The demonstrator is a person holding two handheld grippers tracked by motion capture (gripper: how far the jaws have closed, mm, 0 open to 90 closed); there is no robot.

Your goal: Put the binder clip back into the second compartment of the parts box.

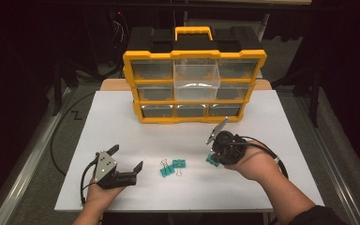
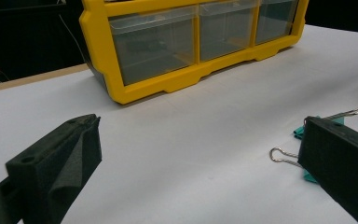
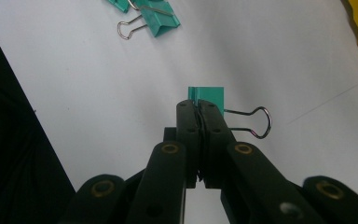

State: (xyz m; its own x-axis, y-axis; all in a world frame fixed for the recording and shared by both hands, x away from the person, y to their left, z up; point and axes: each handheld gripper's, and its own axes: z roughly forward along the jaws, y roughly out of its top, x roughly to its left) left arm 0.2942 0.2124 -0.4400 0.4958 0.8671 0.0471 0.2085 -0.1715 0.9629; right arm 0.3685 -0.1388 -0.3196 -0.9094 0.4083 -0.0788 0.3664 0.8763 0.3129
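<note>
Left gripper (image 1: 127,158) rested at 7 o'clock on the white surface (image 1: 122,122), jaws spread wide, nothing between. Two teal binder clips (image 1: 172,167) lie at 6 o'clock. Right gripper (image 3: 198,105) at 5 o'clock, jaws clamped on a third teal binder clip (image 3: 208,97); its wire handles are seen in the right gripper view. Yellow organiser (image 1: 194,84) at 12.

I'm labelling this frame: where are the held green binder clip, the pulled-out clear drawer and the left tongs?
held green binder clip (image 3: 208,98), right gripper view, green body
pulled-out clear drawer (image 1: 196,83), high view, front wall
left tongs (image 1: 127,158), high view, between tips
</note>
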